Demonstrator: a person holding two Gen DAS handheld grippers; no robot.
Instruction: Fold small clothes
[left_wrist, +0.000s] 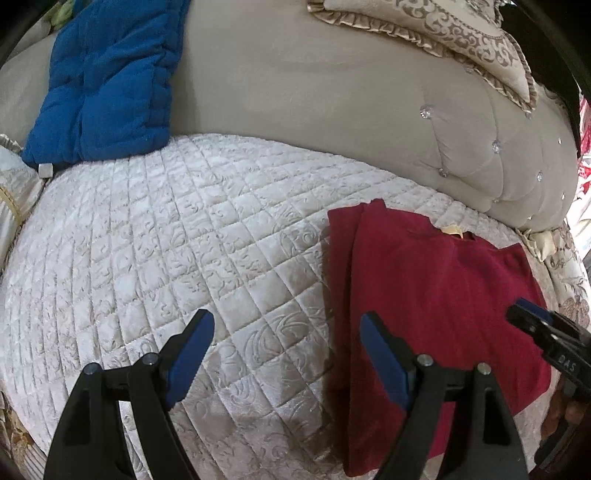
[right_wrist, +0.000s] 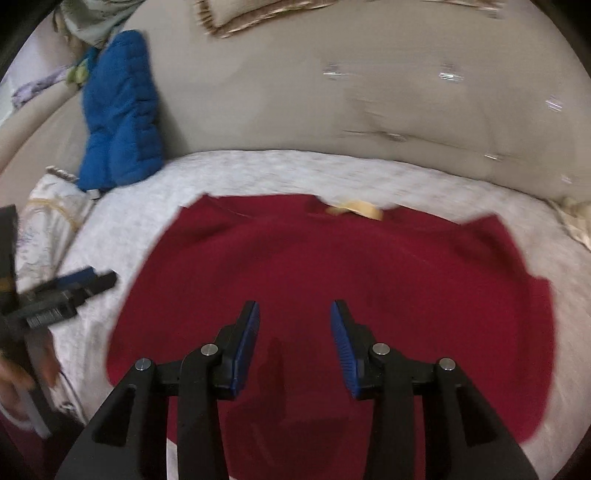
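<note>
A dark red garment (left_wrist: 443, 295) (right_wrist: 332, 266) lies flat on the quilted white cover (left_wrist: 166, 240), sides folded in, with a tan neck label (right_wrist: 354, 208) at its far edge. My left gripper (left_wrist: 287, 319) stands open above the cover, its right finger over the garment's left edge and nothing between the pads. It shows at the left of the right wrist view as left gripper (right_wrist: 96, 278). My right gripper (right_wrist: 294, 308) hovers over the near middle of the garment, jaws apart with only cloth below them. In the left wrist view the right gripper (left_wrist: 524, 310) enters from the right.
A blue padded jacket (left_wrist: 107, 81) (right_wrist: 122, 114) leans against the beige tufted sofa back (left_wrist: 332, 110) at the far left. A patterned ruffled cushion (left_wrist: 443, 33) sits at the top right. A hand (right_wrist: 22, 373) holds the left gripper's handle.
</note>
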